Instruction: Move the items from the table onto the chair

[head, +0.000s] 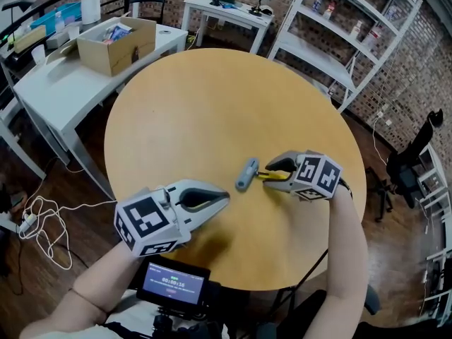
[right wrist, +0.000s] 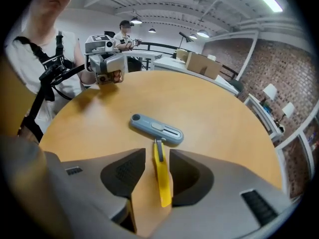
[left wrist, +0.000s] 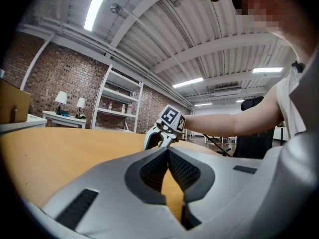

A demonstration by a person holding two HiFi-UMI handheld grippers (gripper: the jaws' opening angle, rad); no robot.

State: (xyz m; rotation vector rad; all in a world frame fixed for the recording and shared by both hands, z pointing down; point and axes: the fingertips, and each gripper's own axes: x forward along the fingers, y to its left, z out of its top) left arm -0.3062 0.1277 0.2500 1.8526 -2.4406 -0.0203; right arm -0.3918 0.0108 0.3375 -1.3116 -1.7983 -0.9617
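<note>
A blue-grey utility knife [head: 247, 174] lies on the round wooden table [head: 212, 104], right of its middle. A slim yellow tool [head: 272, 176] lies end-on against it, and my right gripper [head: 269, 176] stands open around this yellow tool [right wrist: 161, 180]. There is a gap on its left side and the pads do not press it. In the right gripper view the knife [right wrist: 157, 129] lies crosswise just past the jaw tips. My left gripper [head: 224, 198] hovers low over the table's near-left part, shut and empty, its tips [left wrist: 168, 152] pointing at the right gripper [left wrist: 155, 138].
A white table [head: 49, 83] with a cardboard box [head: 116, 44] stands at the back left. White shelving [head: 339, 34] rises behind the round table and a black office chair [head: 406, 164] stands at the far right. Cables [head: 42, 224] lie on the floor at left.
</note>
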